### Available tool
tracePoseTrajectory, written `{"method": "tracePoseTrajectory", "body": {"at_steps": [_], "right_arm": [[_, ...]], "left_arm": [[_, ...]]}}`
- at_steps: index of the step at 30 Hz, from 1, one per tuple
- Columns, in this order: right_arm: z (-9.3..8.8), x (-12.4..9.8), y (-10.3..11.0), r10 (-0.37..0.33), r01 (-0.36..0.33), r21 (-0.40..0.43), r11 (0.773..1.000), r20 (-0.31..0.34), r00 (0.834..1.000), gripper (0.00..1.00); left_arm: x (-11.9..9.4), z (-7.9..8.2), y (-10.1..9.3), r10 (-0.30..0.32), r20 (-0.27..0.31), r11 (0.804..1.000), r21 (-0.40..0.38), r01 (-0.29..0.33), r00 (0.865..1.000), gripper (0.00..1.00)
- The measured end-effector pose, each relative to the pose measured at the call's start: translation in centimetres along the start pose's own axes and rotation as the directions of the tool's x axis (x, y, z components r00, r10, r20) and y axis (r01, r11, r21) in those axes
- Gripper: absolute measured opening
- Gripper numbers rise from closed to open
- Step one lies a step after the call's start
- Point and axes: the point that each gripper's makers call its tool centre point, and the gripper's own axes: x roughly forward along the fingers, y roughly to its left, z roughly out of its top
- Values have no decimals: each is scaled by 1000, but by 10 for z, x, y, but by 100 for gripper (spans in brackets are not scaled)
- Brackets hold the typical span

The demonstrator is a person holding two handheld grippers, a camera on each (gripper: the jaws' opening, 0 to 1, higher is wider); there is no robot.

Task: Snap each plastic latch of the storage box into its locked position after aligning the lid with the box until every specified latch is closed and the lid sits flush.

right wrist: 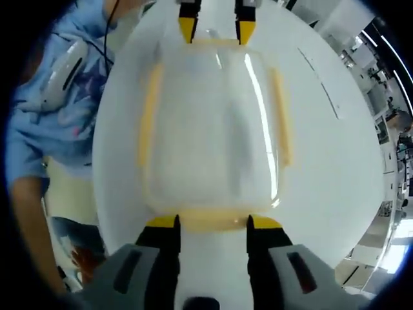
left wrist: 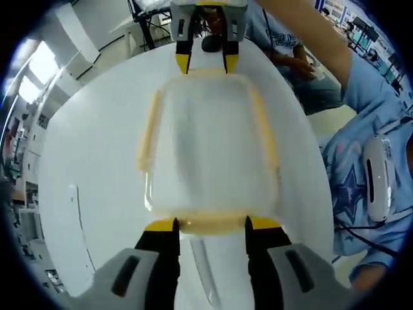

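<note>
Storage box (left wrist: 213, 152) with lid on, on white table (left wrist: 97, 194).
Left gripper (left wrist: 211, 225) and right gripper (right wrist: 213, 223) at opposite end latches of the box, jaws spread, gripping nothing.

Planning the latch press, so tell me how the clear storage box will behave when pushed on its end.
The storage box looks clear and apparently empty, so probably light and apt to slide on the smooth white table. The left gripper and right gripper flank opposite end latches, likely bracing it. Its thin lid may flex.

The storage box (left wrist: 210, 148) sits on the table (left wrist: 90, 194) between the left gripper (left wrist: 211, 224) and right gripper (right wrist: 213, 222).
</note>
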Motion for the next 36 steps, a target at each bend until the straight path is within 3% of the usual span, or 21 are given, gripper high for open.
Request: {"method": "tracePoseTrajectory", "body": {"at_steps": [20,36], "right_arm": [[40,-15,0,5,-4,-57,998,24,1000,39],[85,-19,-4,17,-8,-108,994,80,997,39]], "left_arm": [[-29,-26,-10,4,26,999,-37,-3,1000,39],[-53,-64,-16,1,83,996,-84,6,997,39]]}}
